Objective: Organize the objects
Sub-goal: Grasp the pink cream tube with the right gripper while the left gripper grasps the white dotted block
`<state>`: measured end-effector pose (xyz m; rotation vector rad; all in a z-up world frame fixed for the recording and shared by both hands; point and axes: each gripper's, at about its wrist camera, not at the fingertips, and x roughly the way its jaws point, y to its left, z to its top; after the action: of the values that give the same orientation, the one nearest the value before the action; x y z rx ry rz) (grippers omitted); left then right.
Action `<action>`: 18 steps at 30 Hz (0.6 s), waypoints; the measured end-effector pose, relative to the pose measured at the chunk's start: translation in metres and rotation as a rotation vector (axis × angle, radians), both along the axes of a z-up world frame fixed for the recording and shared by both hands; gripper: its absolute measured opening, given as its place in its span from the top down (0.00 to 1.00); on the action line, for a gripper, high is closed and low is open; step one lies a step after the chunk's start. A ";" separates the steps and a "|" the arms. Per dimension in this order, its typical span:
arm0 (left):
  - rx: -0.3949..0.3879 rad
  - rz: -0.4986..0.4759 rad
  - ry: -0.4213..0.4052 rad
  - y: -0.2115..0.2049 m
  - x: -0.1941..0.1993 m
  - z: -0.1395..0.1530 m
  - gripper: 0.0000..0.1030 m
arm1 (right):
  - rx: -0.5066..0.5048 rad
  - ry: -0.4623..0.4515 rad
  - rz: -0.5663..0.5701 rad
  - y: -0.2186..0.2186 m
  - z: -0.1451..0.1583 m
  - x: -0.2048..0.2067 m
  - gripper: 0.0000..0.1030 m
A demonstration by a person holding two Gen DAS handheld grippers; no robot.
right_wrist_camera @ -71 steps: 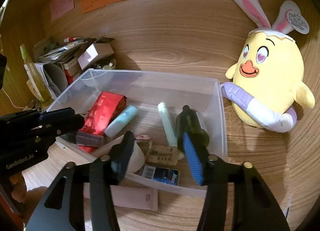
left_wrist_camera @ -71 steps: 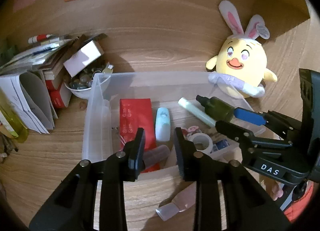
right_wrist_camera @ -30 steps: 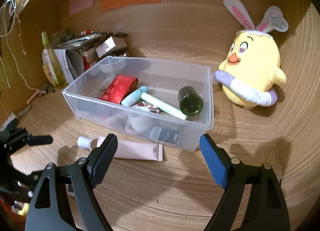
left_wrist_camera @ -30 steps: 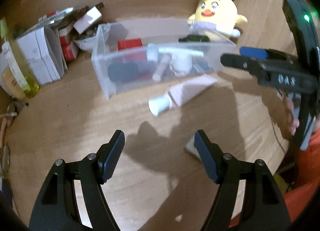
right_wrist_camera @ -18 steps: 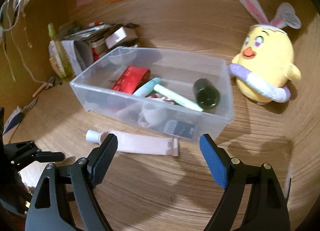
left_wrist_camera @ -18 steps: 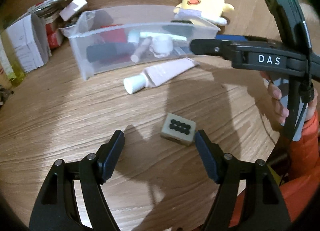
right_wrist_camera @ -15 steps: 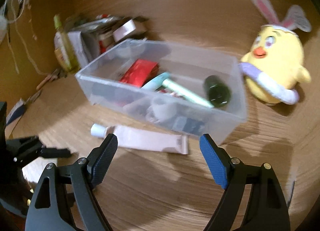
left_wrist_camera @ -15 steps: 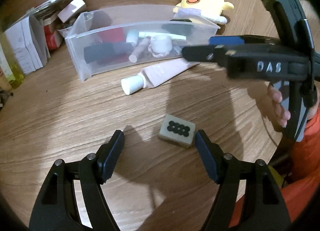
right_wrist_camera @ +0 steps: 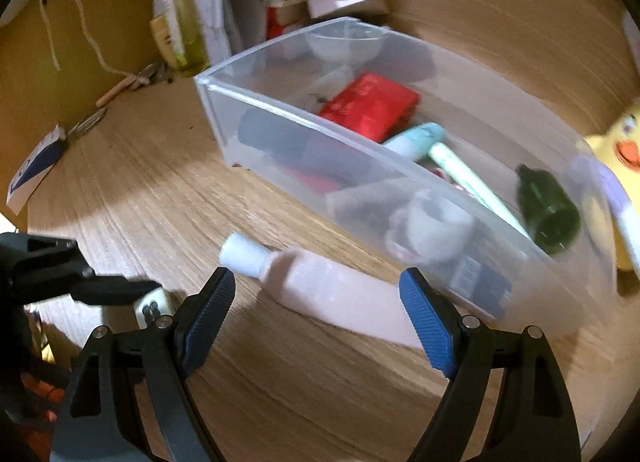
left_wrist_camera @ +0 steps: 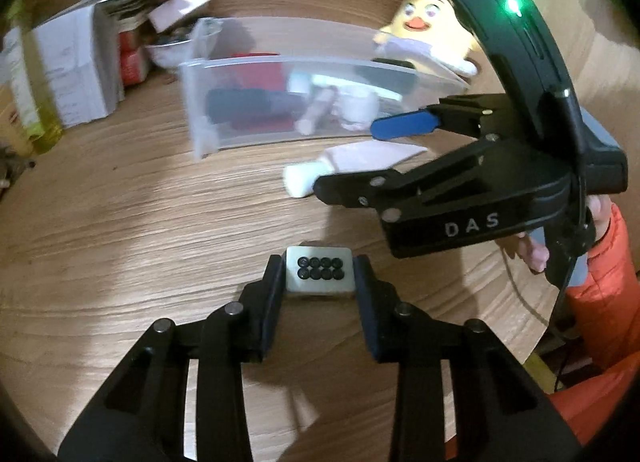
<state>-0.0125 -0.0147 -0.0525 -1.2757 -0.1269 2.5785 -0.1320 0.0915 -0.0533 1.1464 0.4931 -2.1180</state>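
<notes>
The left gripper (left_wrist_camera: 319, 278) has its fingers closed against both short sides of a pale tile (left_wrist_camera: 319, 271) lying dot-face up on the wooden table (left_wrist_camera: 140, 222), long axis crosswise between the fingers. The right gripper (right_wrist_camera: 316, 302) is wide open and empty, with a pink tube (right_wrist_camera: 320, 282) lying between its fingertips, white cap toward 10 o'clock. Only the right wrist view looks down into the clear bin (right_wrist_camera: 304, 122) at 1 o'clock, showing a red packet (right_wrist_camera: 368, 104) and a green bottle (right_wrist_camera: 548, 210).
</notes>
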 end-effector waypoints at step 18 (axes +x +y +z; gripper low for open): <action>0.027 0.080 0.010 -0.029 -0.003 -0.001 0.66 | -0.026 -0.034 0.023 -0.016 -0.008 0.003 0.81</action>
<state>-0.0152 -0.0433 -0.0531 -1.2725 -0.2142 2.6407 -0.1290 0.0760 -0.0609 1.1552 0.4599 -2.0764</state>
